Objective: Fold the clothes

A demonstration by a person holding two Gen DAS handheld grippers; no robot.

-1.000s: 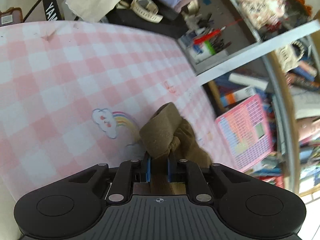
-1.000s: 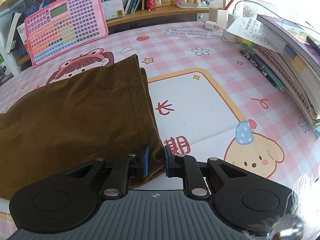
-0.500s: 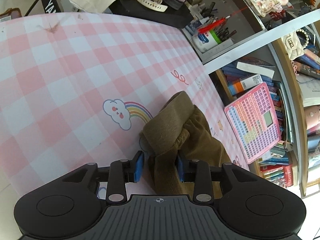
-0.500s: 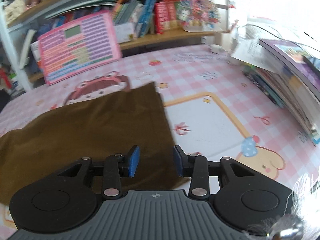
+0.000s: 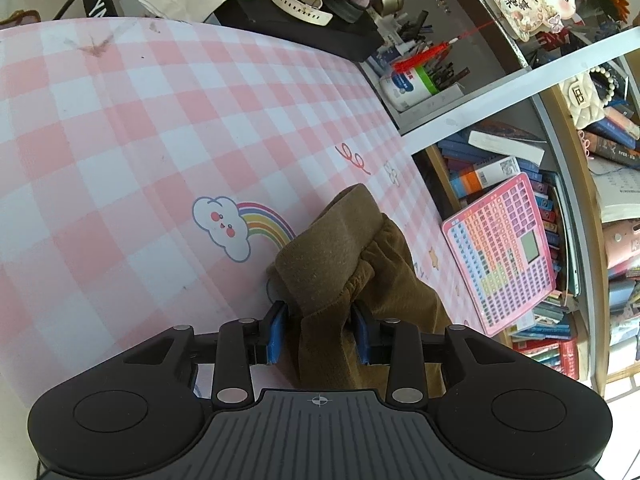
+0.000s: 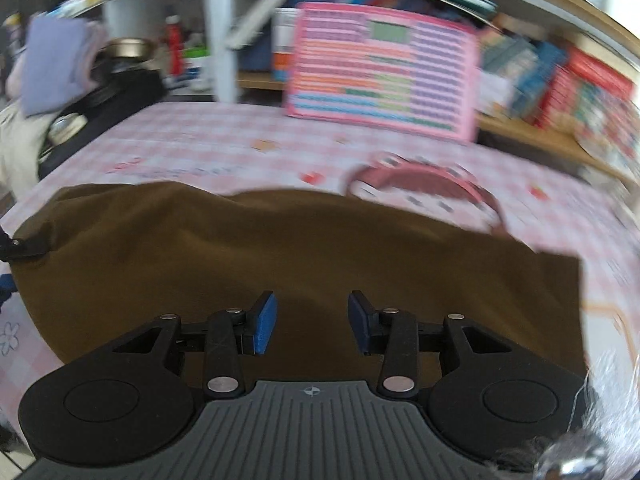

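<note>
One brown garment (image 5: 344,256) is seen lying on the pink checked table mat (image 5: 120,140), with its bunched end between the two blue pads of the left gripper (image 5: 319,330); the jaws are held apart and the cloth is not pressed. The jaws of the right gripper (image 6: 312,324) are opening above the flat cloth, with nothing clamped. One pink keyboard toy (image 5: 502,252) is leaned at the shelf

My fingers (image 5: 276,334) wear blue pads on black arms. The garment (image 6: 304,252) is olive-brown. The table cover (image 5: 120,128) is pink-and-white check with a white cloud and rainbow (image 5: 240,226). The keypad toy (image 5: 506,252) is pink.
</note>
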